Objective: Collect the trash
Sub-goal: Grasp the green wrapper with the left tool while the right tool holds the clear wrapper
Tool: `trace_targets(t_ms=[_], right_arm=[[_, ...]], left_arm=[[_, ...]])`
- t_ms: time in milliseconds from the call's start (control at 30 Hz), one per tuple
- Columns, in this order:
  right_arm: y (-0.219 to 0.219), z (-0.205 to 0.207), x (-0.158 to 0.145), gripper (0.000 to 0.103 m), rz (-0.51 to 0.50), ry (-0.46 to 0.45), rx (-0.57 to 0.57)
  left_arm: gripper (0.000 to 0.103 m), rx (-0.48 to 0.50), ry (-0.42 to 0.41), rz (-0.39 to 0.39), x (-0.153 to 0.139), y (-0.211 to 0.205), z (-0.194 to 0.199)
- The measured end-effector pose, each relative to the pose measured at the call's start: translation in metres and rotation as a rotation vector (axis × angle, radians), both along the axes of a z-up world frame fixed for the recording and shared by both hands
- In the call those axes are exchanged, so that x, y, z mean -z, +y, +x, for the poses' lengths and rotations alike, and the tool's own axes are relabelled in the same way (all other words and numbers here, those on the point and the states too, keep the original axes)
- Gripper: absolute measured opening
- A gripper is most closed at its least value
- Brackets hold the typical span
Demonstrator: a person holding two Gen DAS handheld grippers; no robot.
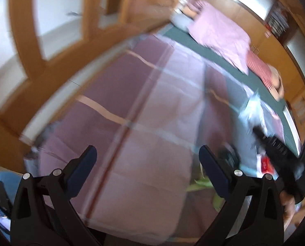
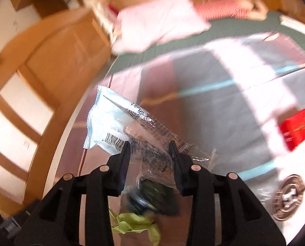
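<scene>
Over the checked blanket (image 2: pixel 203 106) on the bed, the right gripper (image 2: pixel 149 146) holds a crinkly wrapper (image 2: pixel 115 121). Its two black fingers (image 2: pixel 124 153) are pressed on the clear part of the wrapper, one on each side. The pale blue end with the bar code sticks out past the fingers, up and to the left. The wrapper is up off the blanket.

Under the right gripper, a dark round thing (image 2: pixel 152 192) lies on the blanket, too blurry to name. Just below it is a scrunched green paper (image 2: pixel 136 225). Off to the right side of the blanket sits a small red box (image 2: pixel 296 129). Below the red box is a round silver thing (image 2: pixel 288 196) with a pattern on it.

The left gripper (image 1: pixel 147 155) hangs over the same blanket (image 1: pixel 132 112), pointing down at it. Its two fingers (image 1: pixel 86 160) stand wide apart with nothing between them. Its view is blurry. Far to the right of it you can see the right gripper (image 1: pixel 257 131) with the pale wrapper (image 1: pixel 249 108) at its tip, and the red box (image 1: pixel 266 164) close beside it. A bit of the green paper (image 1: pixel 199 184) shows by the left gripper's right finger.

Past the blanket, a pink cloth (image 2: pixel 158 26) and a red striped cloth (image 2: pixel 220 10) lie on the green sheet (image 2: pixel 234 30). Wooden doors (image 2: pixel 49 65) stand to the left of the bed.
</scene>
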State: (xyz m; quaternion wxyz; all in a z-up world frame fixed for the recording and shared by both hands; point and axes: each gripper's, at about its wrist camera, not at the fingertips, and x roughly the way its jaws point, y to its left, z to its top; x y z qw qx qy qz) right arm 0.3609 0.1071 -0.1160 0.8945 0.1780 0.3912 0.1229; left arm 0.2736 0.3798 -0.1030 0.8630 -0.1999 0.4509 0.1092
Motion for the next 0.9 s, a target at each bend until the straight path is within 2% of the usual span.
trace_targets(t_ms=[133, 233, 400, 467, 500, 567, 633, 667, 767, 800, 900], right_arm=[[-0.023, -0.033, -0.014, 0.039, 0.000, -0.030, 0.130], [-0.036, -0.056, -0.010, 0.039, -0.033, -0.028, 0.190], [-0.049, -0.075, 0.011, 0.039, -0.054, 0.061, 0.239], [-0.056, -0.079, 0.016, 0.039, -0.056, 0.083, 0.259], [-0.058, -0.082, 0.017, 0.039, -0.058, 0.086, 0.269], [-0.062, -0.082, 0.017, 0.039, -0.073, 0.086, 0.286], [-0.064, -0.084, 0.016, 0.039, -0.091, 0.078, 0.295], [-0.063, -0.084, 0.015, 0.039, -0.103, 0.071, 0.297], [-0.061, -0.084, 0.011, 0.039, -0.129, 0.051, 0.292], [-0.060, -0.084, 0.011, 0.039, -0.134, 0.045, 0.289], [-0.055, -0.084, 0.009, 0.039, -0.145, 0.030, 0.269]], left_arm=[[0.099, 0.190, 0.008, -0.080, 0.021, -0.039, 0.020], [0.099, 0.337, 0.001, -0.107, 0.038, -0.071, 0.036], [0.099, 0.415, 0.042, -0.088, 0.069, -0.104, 0.047], [0.086, 0.446, 0.078, -0.067, 0.081, -0.112, 0.048], [0.064, 0.462, 0.105, -0.047, 0.087, -0.116, 0.049], [0.061, 0.485, 0.102, -0.026, 0.091, -0.122, 0.046], [0.047, 0.496, 0.092, -0.019, 0.089, -0.123, 0.042], [0.045, 0.500, 0.088, -0.025, 0.087, -0.122, 0.041], [0.039, 0.469, 0.063, 0.007, 0.076, -0.118, 0.032], [0.033, 0.460, 0.048, 0.017, 0.069, -0.118, 0.028], [0.031, 0.420, -0.016, 0.064, 0.046, -0.115, 0.016]])
